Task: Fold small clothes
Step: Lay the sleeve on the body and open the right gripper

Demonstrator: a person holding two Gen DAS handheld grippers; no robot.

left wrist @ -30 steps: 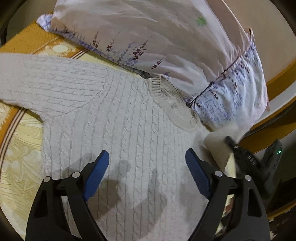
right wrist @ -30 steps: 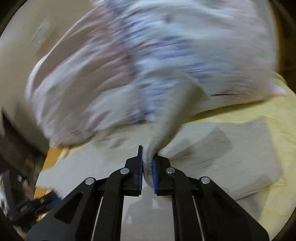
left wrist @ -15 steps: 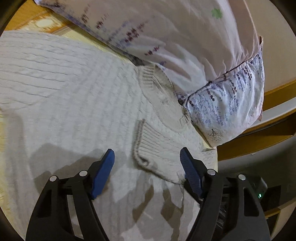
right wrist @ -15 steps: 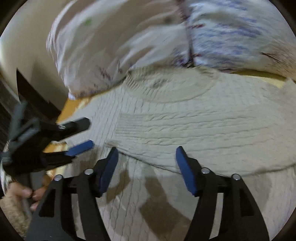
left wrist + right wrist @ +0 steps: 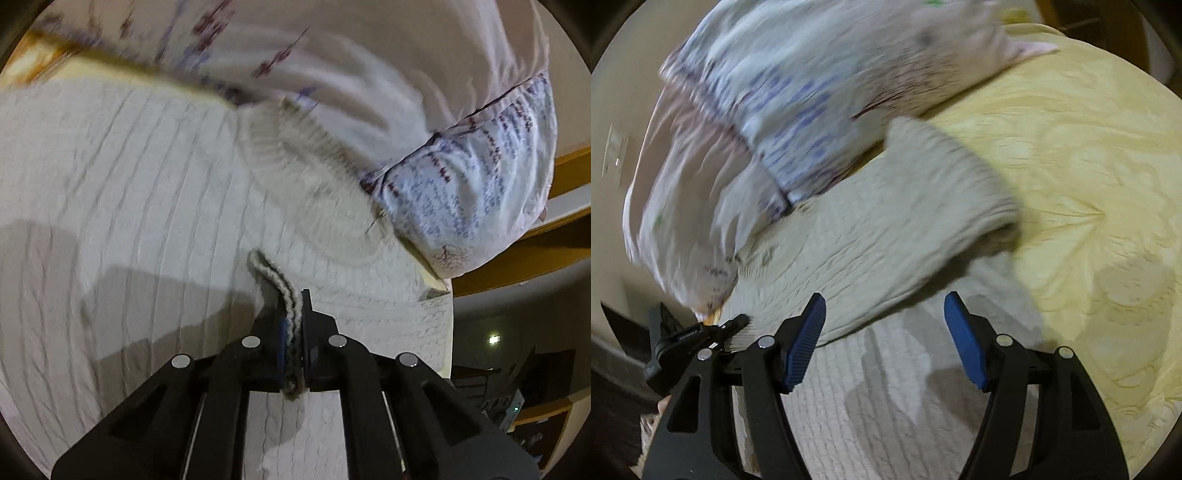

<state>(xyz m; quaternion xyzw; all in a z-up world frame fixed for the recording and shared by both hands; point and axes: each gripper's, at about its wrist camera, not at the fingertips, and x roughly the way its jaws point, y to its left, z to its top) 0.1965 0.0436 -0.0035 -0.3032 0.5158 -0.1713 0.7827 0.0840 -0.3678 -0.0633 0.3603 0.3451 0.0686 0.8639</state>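
A cream cable-knit sweater (image 5: 147, 192) lies flat on the bed, its ribbed collar (image 5: 295, 162) against a pillow. My left gripper (image 5: 293, 321) is shut on the ribbed cuff (image 5: 284, 291) of a sleeve folded over the sweater body. In the right wrist view the sweater (image 5: 871, 236) shows with that sleeve folded across it, and the left gripper (image 5: 735, 323) pokes in at the left edge. My right gripper (image 5: 884, 339) is open and empty, just above the sweater's lower body.
A floral pillow (image 5: 461, 177) lies along the sweater's top edge; it also shows in the right wrist view (image 5: 798, 92). A yellow patterned bedspread (image 5: 1089, 184) covers the bed to the right. The bed edge and a dark room (image 5: 517, 350) are at the right.
My right gripper let go of the sleeve after laying it across the sweater, and opened. My left gripper closed on the sleeve's cuff. Both views are blurred by motion.
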